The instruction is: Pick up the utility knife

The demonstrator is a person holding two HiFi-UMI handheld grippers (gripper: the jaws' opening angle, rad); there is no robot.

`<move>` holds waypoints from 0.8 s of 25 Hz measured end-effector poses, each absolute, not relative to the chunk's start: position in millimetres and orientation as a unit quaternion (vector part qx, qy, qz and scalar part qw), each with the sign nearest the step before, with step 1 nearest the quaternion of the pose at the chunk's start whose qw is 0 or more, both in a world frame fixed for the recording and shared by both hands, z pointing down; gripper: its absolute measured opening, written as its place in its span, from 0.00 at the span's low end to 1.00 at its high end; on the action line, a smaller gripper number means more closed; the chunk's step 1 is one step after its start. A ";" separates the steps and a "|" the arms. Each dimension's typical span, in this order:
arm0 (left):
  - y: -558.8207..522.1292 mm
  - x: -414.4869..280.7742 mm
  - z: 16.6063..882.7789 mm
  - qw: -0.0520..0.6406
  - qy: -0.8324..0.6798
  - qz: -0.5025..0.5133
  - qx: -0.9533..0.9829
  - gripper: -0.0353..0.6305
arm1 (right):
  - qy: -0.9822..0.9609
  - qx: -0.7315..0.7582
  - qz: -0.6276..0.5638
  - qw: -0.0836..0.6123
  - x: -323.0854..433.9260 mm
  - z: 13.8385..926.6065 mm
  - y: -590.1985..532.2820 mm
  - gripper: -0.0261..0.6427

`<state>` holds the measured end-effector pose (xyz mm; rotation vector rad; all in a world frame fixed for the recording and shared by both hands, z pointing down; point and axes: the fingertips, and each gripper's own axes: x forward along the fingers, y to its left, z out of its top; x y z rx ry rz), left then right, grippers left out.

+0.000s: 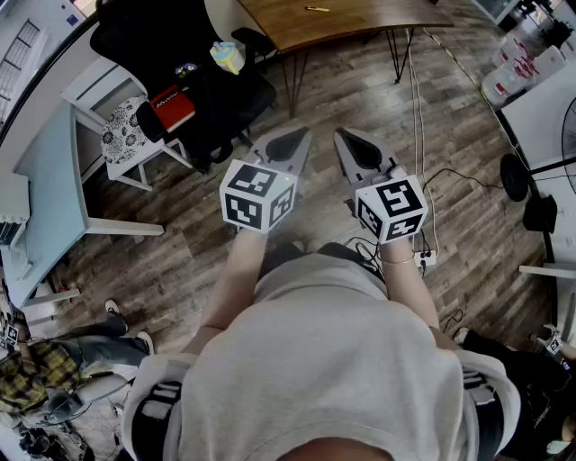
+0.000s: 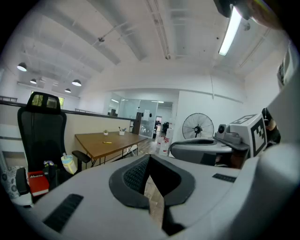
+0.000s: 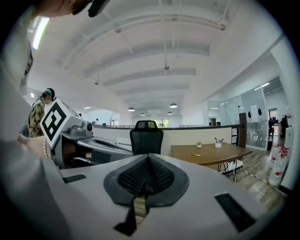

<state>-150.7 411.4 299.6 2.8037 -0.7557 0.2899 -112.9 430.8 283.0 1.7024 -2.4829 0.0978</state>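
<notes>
A small yellow object, apparently the utility knife (image 1: 317, 9), lies on the brown wooden table (image 1: 360, 22) at the far end of the room. It also shows as a yellow sliver (image 2: 107, 141) in the left gripper view and as the knife (image 3: 196, 154) in the right gripper view. My left gripper (image 1: 286, 144) and right gripper (image 1: 355, 149) are held side by side in front of my body over the wooden floor, well short of the table. Both point roughly level toward it. The left gripper (image 2: 149, 157) and right gripper (image 3: 148, 157) have their jaws closed together with nothing between them.
A black office chair (image 1: 180, 81) with a red book and a bottle stands left of the table, beside a white chair (image 1: 121, 126) with a patterned cushion. Cables (image 1: 423, 180) trail over the floor on the right. A fan (image 2: 198, 126) and water bottles (image 1: 531, 54) stand far right. Another person (image 1: 36, 378) is low at the left.
</notes>
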 end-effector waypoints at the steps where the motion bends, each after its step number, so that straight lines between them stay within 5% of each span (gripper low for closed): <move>1: 413.1 -150.9 300.5 0.112 -0.259 0.101 0.954 0.06 | -0.825 0.561 0.032 0.067 -114.6 283.4 433.4 0.05; 20: 414.1 -132.7 305.4 0.116 -0.234 0.082 0.962 0.07 | -0.825 0.560 0.057 0.057 -108.7 294.0 429.9 0.05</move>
